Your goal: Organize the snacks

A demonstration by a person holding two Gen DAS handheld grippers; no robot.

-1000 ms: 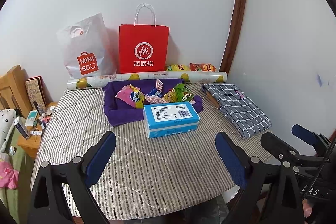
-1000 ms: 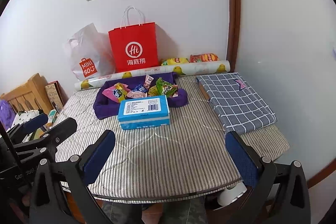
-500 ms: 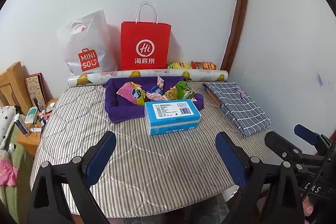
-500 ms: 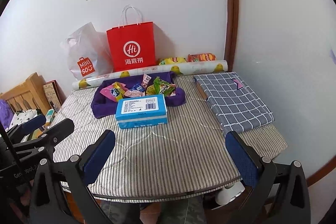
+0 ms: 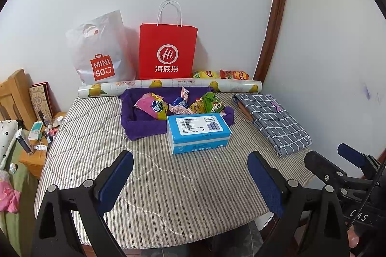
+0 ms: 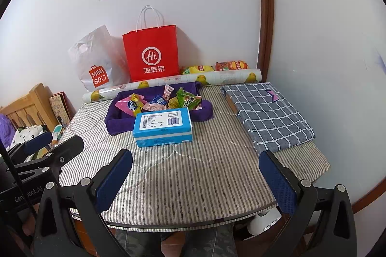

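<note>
Striped quilted table top [image 5: 101, 136], landmark for what follows; both grippers hang over its near edge, well short of anything on it. Left gripper [image 5: 190, 178] has its jaws spread wide and empty; right gripper [image 6: 195, 178] the same, nothing between the pads. The snacks [image 5: 178, 105] lie heaped in a purple fabric tray [image 5: 142, 129] toward the table's far middle, with two more packets, a yellow bag [image 5: 206, 74] and a red bag [image 5: 234, 75], at the far edge against the wall, behind a patterned paper roll [image 5: 168, 85]. A blue tissue box [image 5: 199, 132] sits on the table directly in front of the tray, touching or nearly touching its front wall. Likely trouble, largest first: a straight reach from the near edge meets the box before the tray, so a low approach could shove box and soft tray together toward the roll; the tray walls look limp and may fold or drag if a finger catches them; the packets overlap and look slick, so a pinch could lift two or slip off a crinkled corner; the far-edge bags sit behind the roll, which could roll if nudged. Against the frames from a second before, the whole table sits a little lower and nearer in both views, suggesting a small forward or upward drift of the grippers; jaws unchanged, nothing on the table moved.
</note>
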